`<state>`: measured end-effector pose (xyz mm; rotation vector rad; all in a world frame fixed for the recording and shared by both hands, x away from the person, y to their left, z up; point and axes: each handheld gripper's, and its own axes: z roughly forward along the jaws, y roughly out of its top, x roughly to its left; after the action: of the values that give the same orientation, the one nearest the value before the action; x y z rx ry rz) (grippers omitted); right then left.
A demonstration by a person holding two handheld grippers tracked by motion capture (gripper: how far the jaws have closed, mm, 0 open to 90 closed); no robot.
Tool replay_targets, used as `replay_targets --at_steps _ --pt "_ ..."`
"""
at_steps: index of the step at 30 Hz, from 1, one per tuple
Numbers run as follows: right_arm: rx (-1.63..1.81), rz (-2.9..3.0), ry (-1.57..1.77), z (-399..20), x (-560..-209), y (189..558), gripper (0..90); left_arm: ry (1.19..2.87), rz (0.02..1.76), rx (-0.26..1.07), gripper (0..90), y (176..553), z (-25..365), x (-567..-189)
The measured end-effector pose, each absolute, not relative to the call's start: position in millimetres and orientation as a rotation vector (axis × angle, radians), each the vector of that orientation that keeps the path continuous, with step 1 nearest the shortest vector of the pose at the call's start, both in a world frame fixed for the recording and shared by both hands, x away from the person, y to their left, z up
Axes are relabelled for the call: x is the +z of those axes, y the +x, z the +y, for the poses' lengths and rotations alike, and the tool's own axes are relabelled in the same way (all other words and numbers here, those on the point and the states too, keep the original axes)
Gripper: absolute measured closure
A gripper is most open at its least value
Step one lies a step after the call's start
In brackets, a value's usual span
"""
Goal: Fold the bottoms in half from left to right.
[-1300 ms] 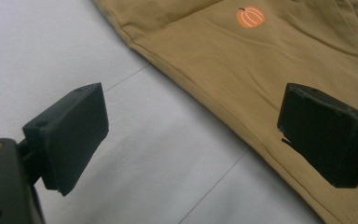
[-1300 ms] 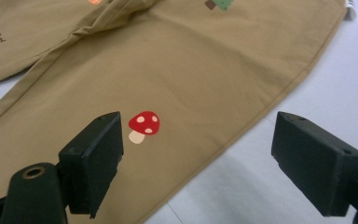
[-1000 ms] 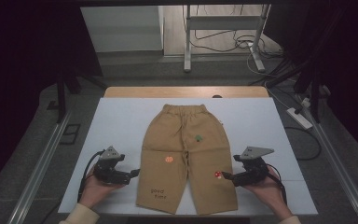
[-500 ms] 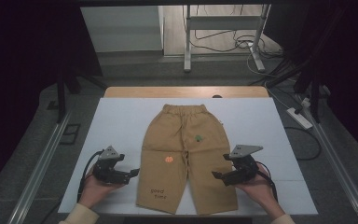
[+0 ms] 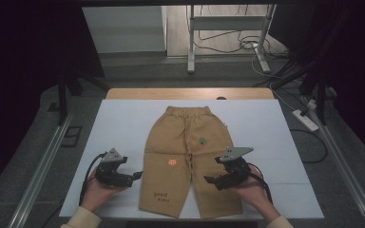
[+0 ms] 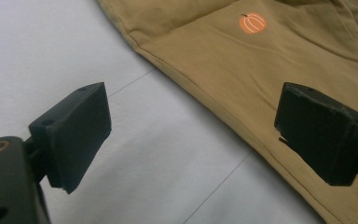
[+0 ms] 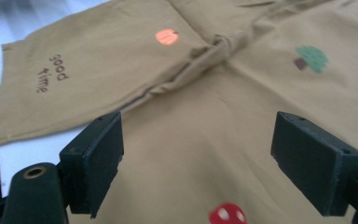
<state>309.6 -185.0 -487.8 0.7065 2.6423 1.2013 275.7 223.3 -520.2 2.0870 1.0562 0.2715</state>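
Observation:
A pair of tan trousers lies flat on the white table cover, waistband at the far side. It bears an orange pumpkin patch, a green tree patch and the words "good time". My left gripper is open just left of the left leg's outer edge; in its own view the left gripper spans that hem. My right gripper hovers open over the right leg, and the right gripper has tan cloth and a red mushroom patch beneath it.
The table's wooden far edge lies behind the cover. Beyond it stand a metal frame and loose cables on the floor. A power strip lies on the floor at the right. Bare cover flanks the trousers.
My right gripper has moved left from beside the trousers to over the right leg. The left gripper has barely shifted. The trousers lie as before.

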Motion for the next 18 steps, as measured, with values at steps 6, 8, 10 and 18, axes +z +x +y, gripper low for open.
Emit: replay_targets --at_steps 6,8,10,18 --pt "1.202 2.667 0.68 -172.5 -490.0 310.5 17.2 2.09 1.058 0.27 10.4 276.7 222.8 -520.8" --pt "1.205 2.678 0.665 -165.2 -490.9 309.7 17.2 2.089 1.059 0.271 10.4 277.0 222.8 -520.8" --pt "1.205 2.684 0.658 -163.1 -491.2 309.6 17.2 2.083 1.063 0.274 10.4 277.2 222.5 -520.7" --pt "1.201 2.714 0.623 -147.2 -493.8 307.2 17.2 2.087 1.06 0.272 10.4 278.1 221.5 -521.0"
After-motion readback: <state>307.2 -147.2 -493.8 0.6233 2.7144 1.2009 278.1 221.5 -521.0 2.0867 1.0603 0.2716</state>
